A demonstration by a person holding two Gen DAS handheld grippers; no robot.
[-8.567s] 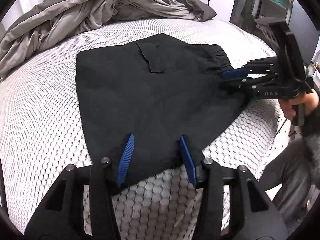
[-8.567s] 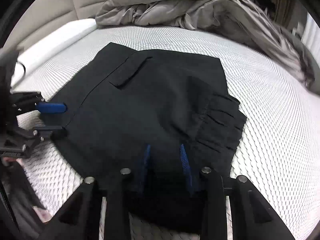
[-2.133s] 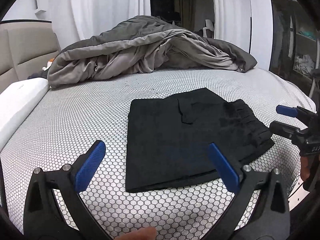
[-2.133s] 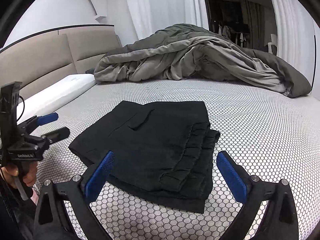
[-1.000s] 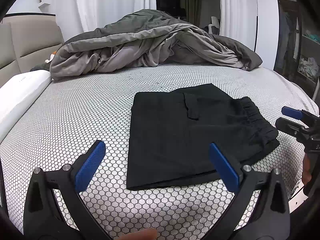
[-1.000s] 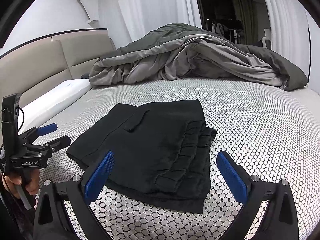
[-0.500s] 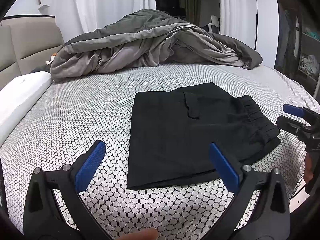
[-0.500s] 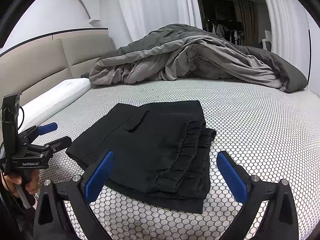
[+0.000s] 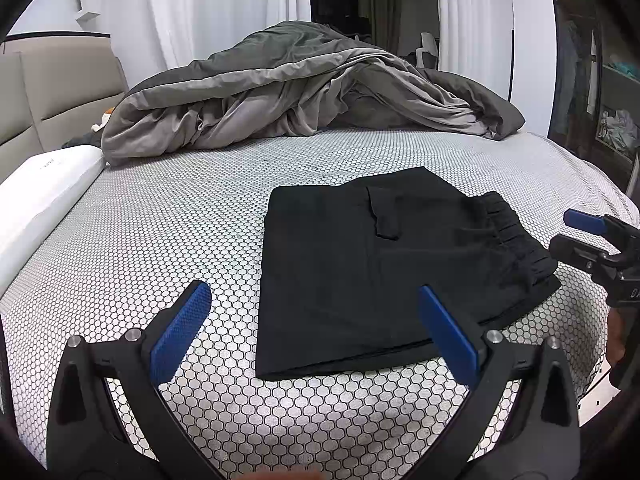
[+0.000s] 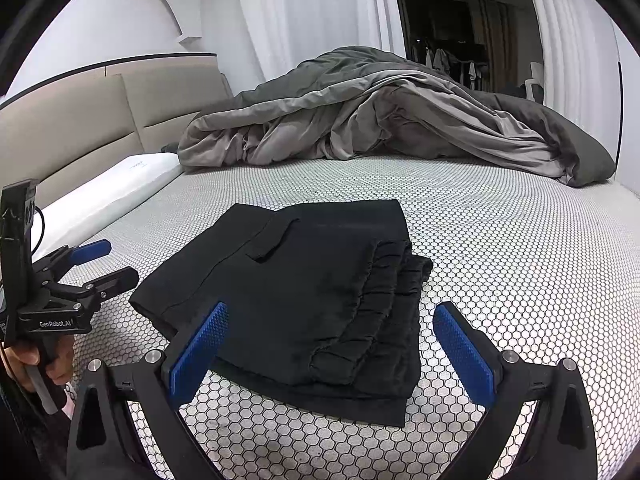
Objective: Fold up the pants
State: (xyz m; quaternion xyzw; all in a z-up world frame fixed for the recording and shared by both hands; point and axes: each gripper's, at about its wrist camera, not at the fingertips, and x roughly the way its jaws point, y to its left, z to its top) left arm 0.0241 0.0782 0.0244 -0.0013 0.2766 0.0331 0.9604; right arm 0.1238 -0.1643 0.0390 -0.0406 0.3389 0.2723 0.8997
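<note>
Black pants point(image 9: 384, 272) lie folded into a compact stack on the bed point(image 9: 168, 240), on the honeycomb-patterned mattress cover, toward its near edge. Pocket flap faces up; gathered elastic waistband sits on the side nearer the right hand-held gripper. In the right wrist view the waistband layers show stacked, one edge stepped out past the other.

Left hand-held gripper point(image 9: 314, 332): blue pads spread wide, nothing between them, held above the near edge of the pants, not touching the cloth. Right hand-held gripper point(image 10: 332, 344): pads likewise wide apart, empty, hovering over the waistband end. Each gripper shows at the margin of the other's view, jaws parted, just off the bed edge; a hand point(image 10: 36, 364) grips the left one's handle.

Behind: rumpled grey duvet point(image 9: 304, 92) heaped across the far side, white pillow point(image 9: 40, 196) by the beige headboard point(image 10: 100, 120), white curtains point(image 9: 224, 12).
</note>
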